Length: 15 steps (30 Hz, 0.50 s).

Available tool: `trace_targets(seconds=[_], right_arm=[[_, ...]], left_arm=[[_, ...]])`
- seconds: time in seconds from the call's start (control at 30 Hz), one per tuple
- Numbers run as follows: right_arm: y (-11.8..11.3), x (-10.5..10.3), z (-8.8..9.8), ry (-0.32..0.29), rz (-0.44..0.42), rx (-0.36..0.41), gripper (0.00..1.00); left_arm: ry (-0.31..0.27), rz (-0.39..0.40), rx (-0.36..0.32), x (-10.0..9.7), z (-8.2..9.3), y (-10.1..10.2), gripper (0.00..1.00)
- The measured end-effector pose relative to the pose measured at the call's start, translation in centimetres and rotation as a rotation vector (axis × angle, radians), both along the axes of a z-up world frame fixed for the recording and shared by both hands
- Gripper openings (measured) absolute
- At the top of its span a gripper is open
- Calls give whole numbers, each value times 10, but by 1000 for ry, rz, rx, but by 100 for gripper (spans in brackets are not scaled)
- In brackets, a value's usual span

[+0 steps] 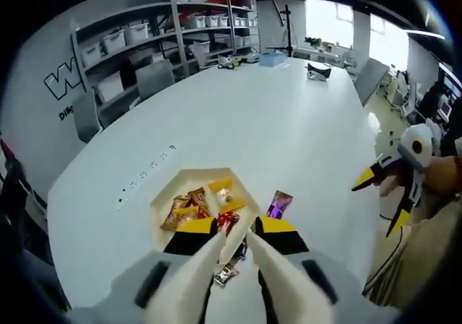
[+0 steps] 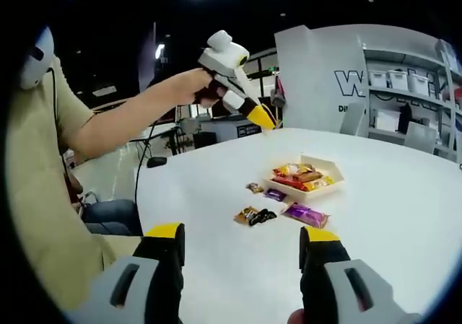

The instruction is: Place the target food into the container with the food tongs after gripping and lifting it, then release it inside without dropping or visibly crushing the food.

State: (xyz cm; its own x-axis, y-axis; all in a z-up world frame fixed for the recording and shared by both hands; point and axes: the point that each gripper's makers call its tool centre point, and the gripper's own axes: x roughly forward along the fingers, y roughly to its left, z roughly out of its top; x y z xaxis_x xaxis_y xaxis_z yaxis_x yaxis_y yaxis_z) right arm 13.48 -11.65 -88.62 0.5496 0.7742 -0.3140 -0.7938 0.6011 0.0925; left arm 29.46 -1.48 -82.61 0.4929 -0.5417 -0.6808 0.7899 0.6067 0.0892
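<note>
The left gripper [image 1: 234,248] hovers above the tray [image 1: 167,194], jaws slightly apart and empty. Loose snacks [image 2: 278,207] lie just below it. The right gripper [image 2: 242,266] waits far back, wide apart.

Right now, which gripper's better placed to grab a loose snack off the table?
Left. The left gripper hangs right above the loose snacks beside the tray; the right gripper sits farther back, jaws wide.
</note>
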Motion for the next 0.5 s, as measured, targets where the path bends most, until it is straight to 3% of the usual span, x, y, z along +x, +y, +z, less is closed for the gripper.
trace_targets(seconds=[0.27,0.5], right_arm=[[0,1,1,-1,0,1,62],[0,2,1,-1,2,2,62]], left_arm=[[23,8,-12,-13,-6,3,20],[68,41,-47,-26,-23,9,20]])
